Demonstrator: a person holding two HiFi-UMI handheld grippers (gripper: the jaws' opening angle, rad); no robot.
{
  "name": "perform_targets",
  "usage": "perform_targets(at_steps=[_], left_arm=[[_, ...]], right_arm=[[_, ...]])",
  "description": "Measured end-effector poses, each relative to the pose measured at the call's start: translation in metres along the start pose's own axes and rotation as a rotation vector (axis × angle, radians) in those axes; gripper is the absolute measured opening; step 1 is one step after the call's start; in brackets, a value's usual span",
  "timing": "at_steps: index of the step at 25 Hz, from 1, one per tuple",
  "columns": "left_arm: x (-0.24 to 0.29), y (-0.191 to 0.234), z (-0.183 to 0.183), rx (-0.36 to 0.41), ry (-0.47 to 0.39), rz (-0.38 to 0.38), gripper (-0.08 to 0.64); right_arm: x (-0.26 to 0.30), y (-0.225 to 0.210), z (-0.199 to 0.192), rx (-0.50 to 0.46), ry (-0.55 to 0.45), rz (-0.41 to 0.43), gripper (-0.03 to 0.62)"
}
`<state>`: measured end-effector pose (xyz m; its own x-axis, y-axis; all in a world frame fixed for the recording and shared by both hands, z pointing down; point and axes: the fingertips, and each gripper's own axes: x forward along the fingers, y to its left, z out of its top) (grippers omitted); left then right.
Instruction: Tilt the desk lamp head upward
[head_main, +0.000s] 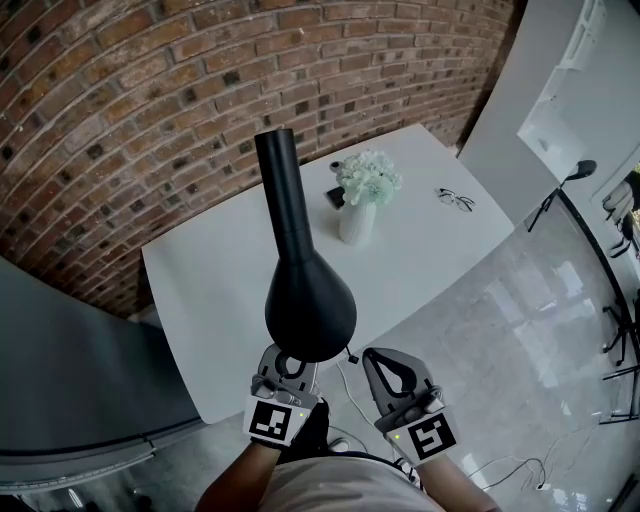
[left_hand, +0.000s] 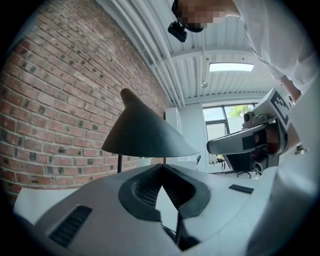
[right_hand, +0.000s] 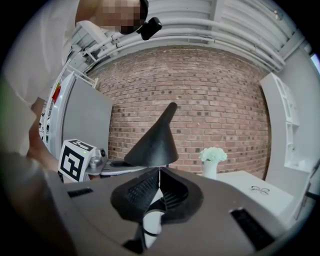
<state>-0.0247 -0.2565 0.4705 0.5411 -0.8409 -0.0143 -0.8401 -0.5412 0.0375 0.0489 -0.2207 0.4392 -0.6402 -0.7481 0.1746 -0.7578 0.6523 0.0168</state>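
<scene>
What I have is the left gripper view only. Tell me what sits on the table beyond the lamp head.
Observer: A white vase of pale flowers stands on the white table, beyond the lamp head.
Operator: List anything else lying there.
Observer: A pair of glasses lies to the right of the vase, apart from it.
Operator: Report the right claw's state.
Observer: The right claw has its jaws together with nothing between them.
</scene>
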Motion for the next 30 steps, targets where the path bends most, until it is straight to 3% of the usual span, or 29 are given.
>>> perform_targets(at_steps=[30], left_arm=[[-0.007,0.006,0.021,-0.01,-0.038,0.032,0.008]], right_arm=[[0.005,0.002,-0.001,0.004,-0.004,0.019,0.017]])
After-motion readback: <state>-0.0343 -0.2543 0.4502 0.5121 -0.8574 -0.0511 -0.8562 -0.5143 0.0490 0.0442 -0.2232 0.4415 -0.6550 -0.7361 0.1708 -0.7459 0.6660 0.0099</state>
